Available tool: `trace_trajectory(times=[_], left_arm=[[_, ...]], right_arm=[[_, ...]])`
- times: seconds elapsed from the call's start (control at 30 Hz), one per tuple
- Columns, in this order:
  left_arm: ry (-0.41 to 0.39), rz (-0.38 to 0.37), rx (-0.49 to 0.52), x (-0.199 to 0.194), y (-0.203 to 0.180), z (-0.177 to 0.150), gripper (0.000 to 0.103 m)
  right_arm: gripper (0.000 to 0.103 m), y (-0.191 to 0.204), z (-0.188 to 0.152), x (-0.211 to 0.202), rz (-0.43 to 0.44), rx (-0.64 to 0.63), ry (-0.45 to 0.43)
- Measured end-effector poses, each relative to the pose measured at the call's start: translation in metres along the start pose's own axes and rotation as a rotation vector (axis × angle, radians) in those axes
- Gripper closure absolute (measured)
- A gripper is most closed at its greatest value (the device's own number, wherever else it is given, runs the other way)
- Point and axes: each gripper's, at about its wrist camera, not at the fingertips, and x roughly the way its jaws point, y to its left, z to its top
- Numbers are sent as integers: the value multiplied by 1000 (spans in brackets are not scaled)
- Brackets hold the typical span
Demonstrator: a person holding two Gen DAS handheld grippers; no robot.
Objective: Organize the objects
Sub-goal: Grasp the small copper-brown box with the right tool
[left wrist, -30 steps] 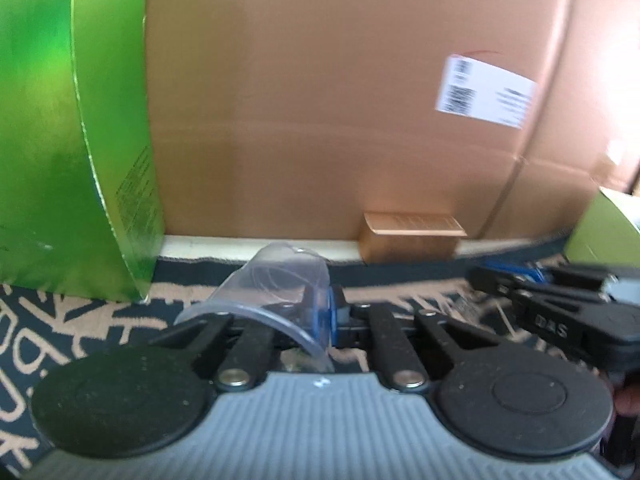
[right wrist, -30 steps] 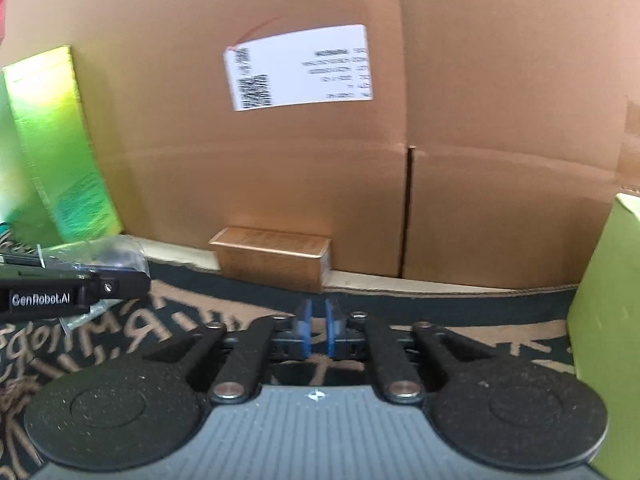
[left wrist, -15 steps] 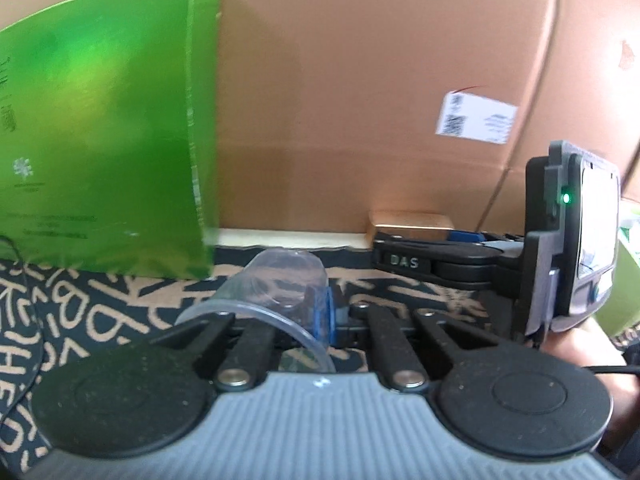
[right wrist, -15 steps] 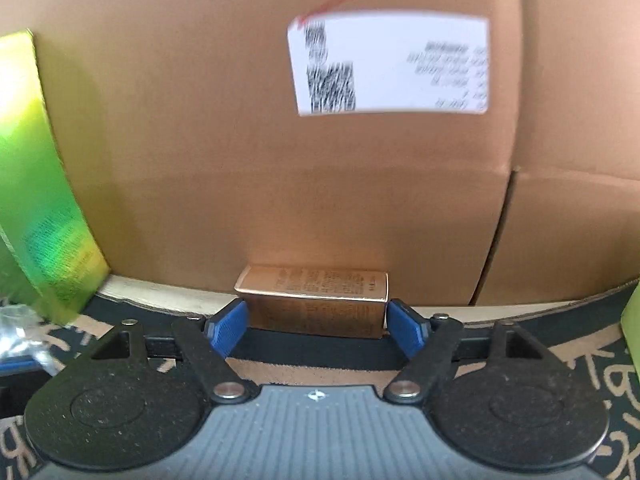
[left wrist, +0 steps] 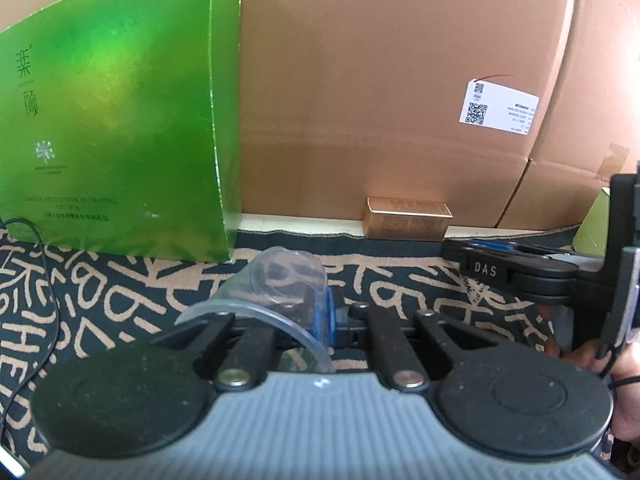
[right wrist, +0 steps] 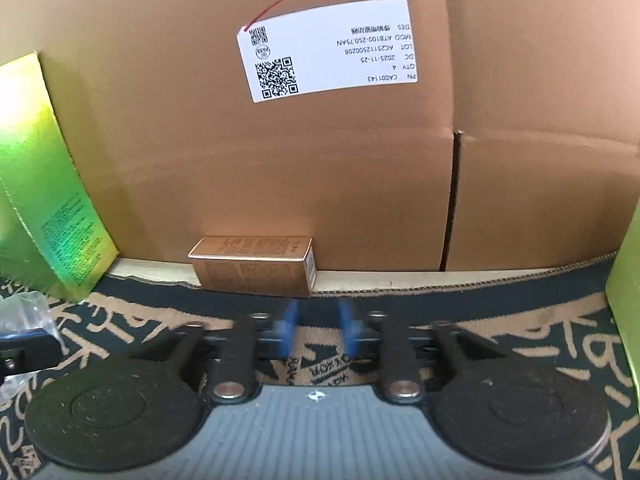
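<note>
My left gripper (left wrist: 326, 312) is shut on the wall of a clear plastic cup (left wrist: 276, 280), held tilted above the patterned mat. A small gold box (left wrist: 406, 222) lies on its side against the big cardboard box; it also shows in the right wrist view (right wrist: 254, 266). My right gripper (right wrist: 316, 328) is empty and just behind the gold box, with its blue pads (right wrist: 289, 330) partly apart and blurred. The right gripper also shows at the right of the left wrist view (left wrist: 476, 248).
A large cardboard box (right wrist: 360, 160) with a white label walls off the back. A tall shiny green box (left wrist: 116, 128) stands at the left, and a lime green box (right wrist: 626, 280) at the right. A black and tan patterned mat (left wrist: 120, 292) covers the surface.
My right gripper opened wide around the gold box, then drew back with its pads closing in, box left in place. My left gripper pulled back and swung with the cup.
</note>
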Motion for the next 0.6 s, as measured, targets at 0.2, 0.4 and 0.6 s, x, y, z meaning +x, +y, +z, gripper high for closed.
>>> trace_trajectory(times=[0.2, 0.4, 0.6], left_arm=[[-8, 15, -6, -4, 13, 1, 98], [-5, 22, -35, -4, 34, 2, 98], [11, 10, -62, 5, 43, 5, 98]], right_arm=[[21, 32, 5, 5, -42, -56, -51], [21, 65, 15, 31, -128, -39, -11], [18, 70, 19, 56, -202, 16, 12]])
